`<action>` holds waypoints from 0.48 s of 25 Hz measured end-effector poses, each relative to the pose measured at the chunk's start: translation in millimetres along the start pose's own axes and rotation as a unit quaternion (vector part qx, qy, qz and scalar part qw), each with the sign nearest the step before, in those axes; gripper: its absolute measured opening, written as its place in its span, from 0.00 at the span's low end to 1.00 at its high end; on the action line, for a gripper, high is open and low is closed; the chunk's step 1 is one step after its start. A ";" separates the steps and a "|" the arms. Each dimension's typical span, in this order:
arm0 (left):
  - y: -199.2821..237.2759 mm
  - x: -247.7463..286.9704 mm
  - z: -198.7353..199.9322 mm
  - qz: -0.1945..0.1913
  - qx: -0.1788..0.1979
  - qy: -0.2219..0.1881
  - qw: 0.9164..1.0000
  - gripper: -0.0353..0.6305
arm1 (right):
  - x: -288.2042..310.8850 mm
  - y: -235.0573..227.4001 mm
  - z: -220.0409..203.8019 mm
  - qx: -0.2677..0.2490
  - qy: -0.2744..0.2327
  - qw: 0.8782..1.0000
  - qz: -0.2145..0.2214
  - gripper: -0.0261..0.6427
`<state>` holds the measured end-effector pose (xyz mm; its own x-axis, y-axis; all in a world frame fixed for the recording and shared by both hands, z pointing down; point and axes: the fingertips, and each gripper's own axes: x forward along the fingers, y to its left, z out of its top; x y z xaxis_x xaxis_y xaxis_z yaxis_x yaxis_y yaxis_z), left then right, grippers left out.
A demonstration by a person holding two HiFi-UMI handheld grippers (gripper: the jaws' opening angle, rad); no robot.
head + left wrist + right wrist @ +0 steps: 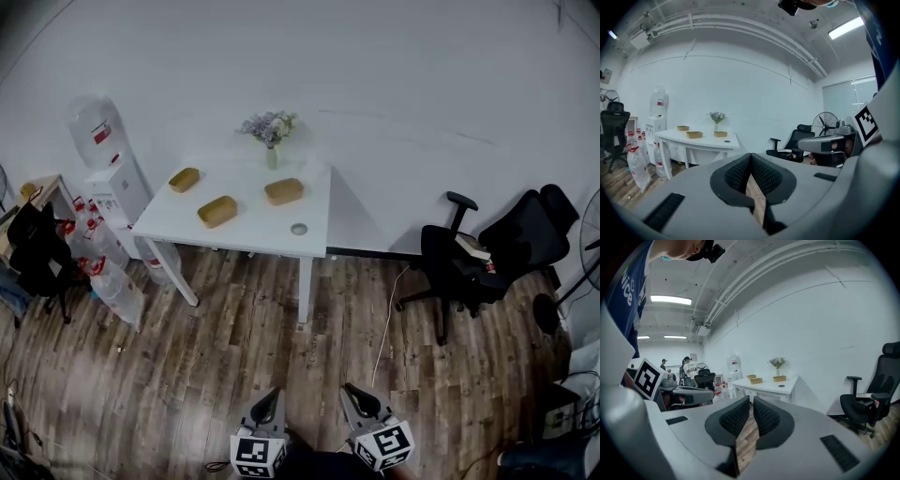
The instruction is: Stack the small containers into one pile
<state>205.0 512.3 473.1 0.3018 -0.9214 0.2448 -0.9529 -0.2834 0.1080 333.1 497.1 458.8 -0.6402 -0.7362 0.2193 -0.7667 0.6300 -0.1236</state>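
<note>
Small containers (217, 211), three tan open boxes, lie apart from one another on the white table (253, 236) in the upper middle of the head view, unstacked and well apart from both grippers. At the bottom edge, the left gripper (270, 397) has its jaws pressed together on nothing. Just beside it, the right gripper (353, 390) is closed too, but for a sliver of gap, and is also empty. Wooden floor (234, 347) lies between them and the table. A vase of flowers (270, 136) stands at the table's back edge, and a black office chair (455, 267) is at the right.
</note>
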 end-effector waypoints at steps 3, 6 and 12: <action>37.2 25.0 23.7 -0.012 0.010 -0.013 1.000 0.08 | 41.8 1.0 8.8 0.007 0.005 1.000 -0.008 0.12; 76.4 38.3 29.6 -0.015 0.013 -0.012 1.000 0.08 | 82.7 14.8 9.6 0.003 0.008 1.000 -0.003 0.12; 135.9 45.5 25.2 -0.029 0.011 0.018 0.999 0.08 | 151.6 48.2 25.4 0.010 0.011 1.000 0.015 0.12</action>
<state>88.5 425.2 474.7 0.3564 -0.8932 0.2742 -0.9343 -0.3417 0.1015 197.9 409.5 461.5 -0.6621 -0.7111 0.2365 -0.7480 0.6464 -0.1503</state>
